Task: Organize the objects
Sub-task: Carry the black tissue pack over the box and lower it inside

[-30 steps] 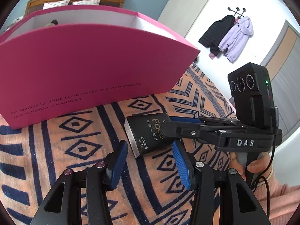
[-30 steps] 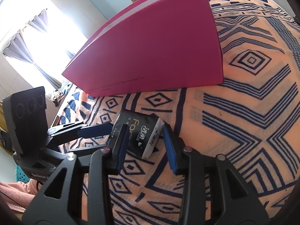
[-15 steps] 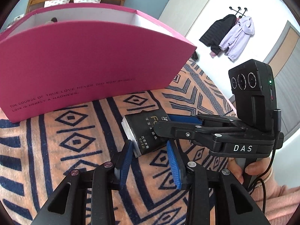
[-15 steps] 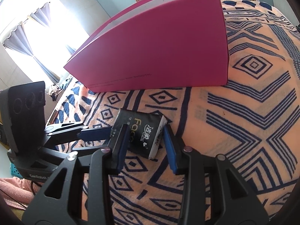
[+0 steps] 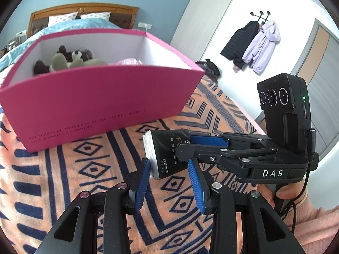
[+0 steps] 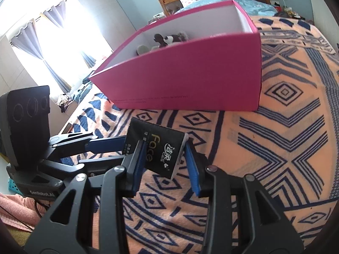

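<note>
Left tongs: nearly closed, blue pads at the near end of the tissue pack; whether they press it, I cannot tell.
Right tongs: narrow, pads clamped on the pack's two sides, and it hangs off the blanket in that grip.
Tissue pack: black wrapper, white end showing, up in the air just in front of the box.
Blanket: orange with navy diamonds, spread over the bed.
Pink box: open-topped, standing on the blanket beyond the pack.
Plush toys: piled inside the box's far corner.
Coats: hanging on the far wall.
</note>
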Demonstrator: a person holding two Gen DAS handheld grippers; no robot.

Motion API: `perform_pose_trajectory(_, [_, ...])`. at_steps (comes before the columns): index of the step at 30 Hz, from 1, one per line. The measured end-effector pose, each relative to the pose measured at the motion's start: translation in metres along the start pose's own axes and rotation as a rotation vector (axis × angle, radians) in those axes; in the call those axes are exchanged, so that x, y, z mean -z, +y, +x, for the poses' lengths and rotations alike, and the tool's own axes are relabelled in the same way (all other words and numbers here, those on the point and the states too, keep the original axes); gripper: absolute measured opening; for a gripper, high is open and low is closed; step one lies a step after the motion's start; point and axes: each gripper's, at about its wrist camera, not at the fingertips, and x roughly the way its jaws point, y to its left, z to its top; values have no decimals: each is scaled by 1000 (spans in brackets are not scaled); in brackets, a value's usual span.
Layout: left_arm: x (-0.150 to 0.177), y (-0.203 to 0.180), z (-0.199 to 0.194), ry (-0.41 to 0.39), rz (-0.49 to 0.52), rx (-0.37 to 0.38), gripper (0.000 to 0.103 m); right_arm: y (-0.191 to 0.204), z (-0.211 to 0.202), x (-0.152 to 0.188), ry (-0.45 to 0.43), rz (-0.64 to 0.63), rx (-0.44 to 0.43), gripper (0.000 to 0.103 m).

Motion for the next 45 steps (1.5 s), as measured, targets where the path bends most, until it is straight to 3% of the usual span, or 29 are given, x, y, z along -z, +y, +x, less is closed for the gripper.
perform_pose_trajectory(20, [-26,-10,-43,-127,45,-3,39,30,-39,-30,-93,-100,-18,40])
perform_pose_trajectory(45, [-51,-6,-54,-187,58,-28,39,45,-44,-59,-157,-162,-18,40])
